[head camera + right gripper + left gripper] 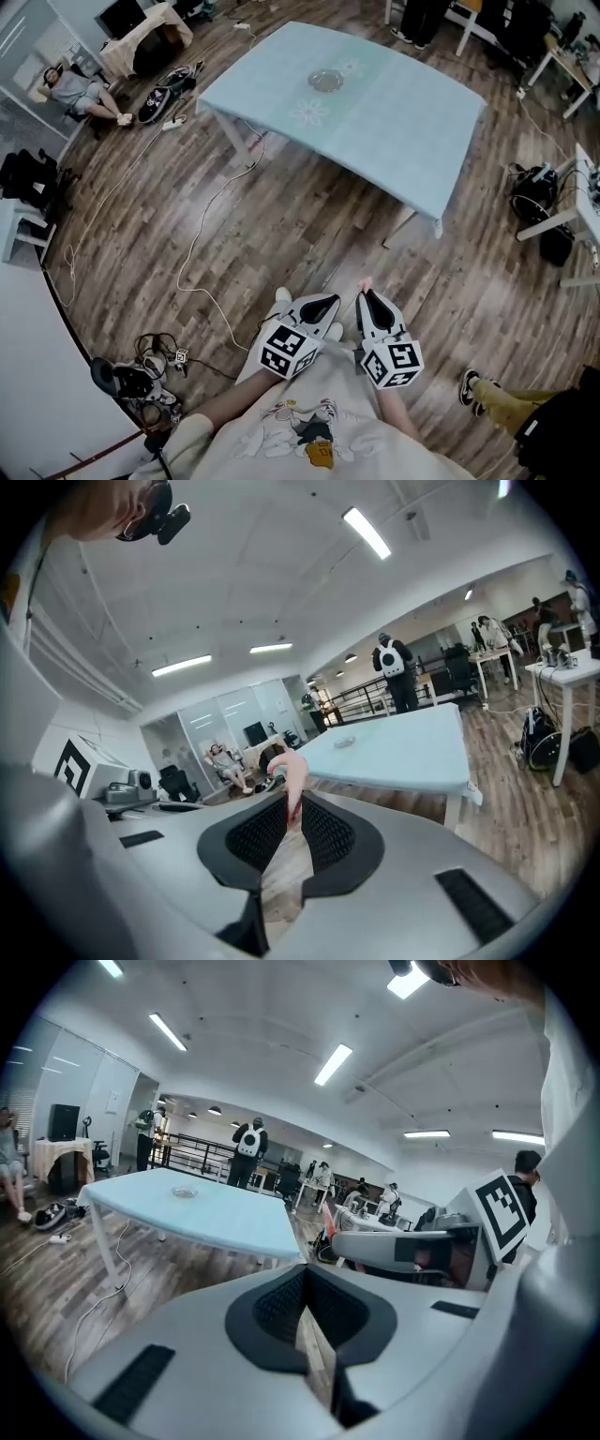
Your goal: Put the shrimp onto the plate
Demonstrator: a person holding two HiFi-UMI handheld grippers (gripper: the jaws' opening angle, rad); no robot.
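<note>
Right gripper: the grey right gripper [292,806] is clenched on a small pink shrimp [293,778]. The right gripper view shows the shrimp's end poking up past the jaw tips. From the head view it is only a pink speck at the tip.
Left gripper: the grey left gripper [305,1277] has its jaws pressed together with nothing in them. Only its own view shows that plainly.
Hands: both grippers are held low, side by side and close against the person's cream printed shirt [309,422]. The jaws point forward at the table and the marker cubes sit nearest the body.
Floor: a dark wood-plank floor [309,225] lies between the person and the table, with a white cable [202,234] trailing over it. The head view shows this best.
Table: a rectangular table under a pale blue cloth [394,122] stands well apart from both grippers.
Plate: a small clear glass plate [325,81] sits on the cloth toward the far side, so the shrimp is up in the air well short of it.
Beyond: the gripper views add ceiling strip lights [334,1063], while the head view catches a seated person [75,89] far left.
</note>
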